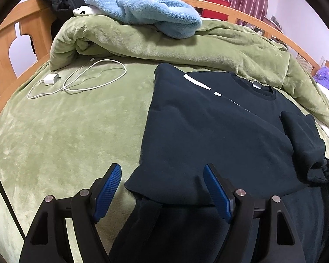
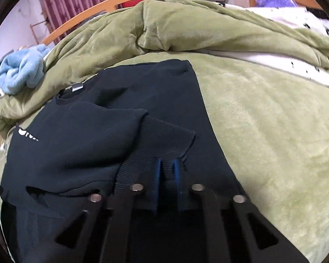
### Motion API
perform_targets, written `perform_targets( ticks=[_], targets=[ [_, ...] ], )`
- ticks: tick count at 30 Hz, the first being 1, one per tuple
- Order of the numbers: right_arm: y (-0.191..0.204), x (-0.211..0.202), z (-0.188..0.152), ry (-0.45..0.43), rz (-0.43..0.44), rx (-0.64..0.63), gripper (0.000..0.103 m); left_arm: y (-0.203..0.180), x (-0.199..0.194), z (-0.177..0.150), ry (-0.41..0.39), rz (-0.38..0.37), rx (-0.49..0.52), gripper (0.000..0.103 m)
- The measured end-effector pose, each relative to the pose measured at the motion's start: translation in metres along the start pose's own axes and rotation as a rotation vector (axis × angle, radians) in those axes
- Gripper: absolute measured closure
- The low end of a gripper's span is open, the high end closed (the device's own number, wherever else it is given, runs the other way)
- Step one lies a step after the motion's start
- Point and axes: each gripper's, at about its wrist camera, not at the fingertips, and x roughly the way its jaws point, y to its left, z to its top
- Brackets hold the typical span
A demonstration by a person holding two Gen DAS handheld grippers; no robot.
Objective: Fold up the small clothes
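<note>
My right gripper (image 2: 167, 171): blue pads pinched tight on ribbed hem of dark navy cotton sweatshirt (image 2: 81, 153), which lies flat, front up, on green plush blanket (image 2: 263, 131). My left gripper (image 1: 162, 188): jaws wide, nothing held, poised over near hem corner. Risk: one-sided lift skews fold; thin pinch may slip; pad may snag blanket.

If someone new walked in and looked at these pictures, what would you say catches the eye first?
The dark sweatshirt spread flat on the green blanket dominates, its neck toward the bunched duvet. The right gripper is shut on its ribbed cuff, with that sleeve drawn over the body, while the left gripper hangs open over the near hem. A fluffy blue garment and a white charger lie farther back.
</note>
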Motion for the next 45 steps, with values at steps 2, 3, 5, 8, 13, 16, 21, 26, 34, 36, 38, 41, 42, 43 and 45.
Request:
perform_targets(
  ticks=[2,3,5,8,13,16,21,26,34,36,38,41,42,43,45],
  targets=[
    [0.001,-0.01,0.004,-0.025,0.01,0.001,0.096,0.002,-0.003,0.001,-0.006,-0.003,0.001,0.027],
    [0.002,-0.015,0.006,-0.036,0.014,-0.001,0.096,0.003,-0.005,0.001,-0.012,-0.003,0.002,0.027],
    [0.008,-0.031,0.012,-0.073,0.017,-0.019,0.097,0.006,-0.008,0.001,-0.019,-0.007,0.0,0.027],
    [0.024,-0.055,0.02,-0.111,0.033,-0.051,0.097,0.011,-0.013,0.001,-0.025,-0.017,-0.009,0.027],
    [0.068,-0.091,0.036,-0.171,0.051,-0.118,0.097,0.025,-0.016,0.003,-0.018,-0.033,-0.053,0.027],
    [0.102,-0.111,0.043,-0.2,0.073,-0.157,0.098,0.034,-0.019,0.005,-0.02,-0.038,-0.073,0.027],
    [0.165,-0.136,0.049,-0.232,0.123,-0.217,0.098,0.059,-0.022,0.006,-0.026,-0.049,-0.127,0.027],
    [0.234,-0.136,0.045,-0.22,0.191,-0.283,0.098,0.08,-0.021,0.005,-0.033,-0.032,-0.154,0.027],
    [0.342,-0.088,0.001,-0.117,0.282,-0.407,0.101,0.109,-0.019,0.003,-0.044,0.0,-0.165,0.027],
    [0.361,-0.066,-0.016,-0.072,0.288,-0.423,0.101,0.113,-0.015,0.001,-0.032,0.002,-0.162,0.027],
    [0.374,-0.046,-0.032,-0.027,0.304,-0.436,0.101,0.114,-0.013,-0.001,-0.03,0.013,-0.143,0.027],
    [0.387,-0.022,-0.053,0.044,0.338,-0.449,0.1,0.115,-0.011,-0.002,-0.029,0.029,-0.119,0.027],
    [0.389,-0.015,-0.058,0.083,0.366,-0.45,0.099,0.115,-0.01,-0.003,-0.026,0.031,-0.117,0.027],
    [0.39,-0.013,-0.061,0.103,0.383,-0.45,0.099,0.116,-0.009,-0.003,-0.021,0.028,-0.12,0.027],
    [0.385,-0.015,-0.063,0.098,0.393,-0.442,0.088,0.115,-0.008,-0.003,-0.017,0.018,-0.122,0.027]
  ],
)
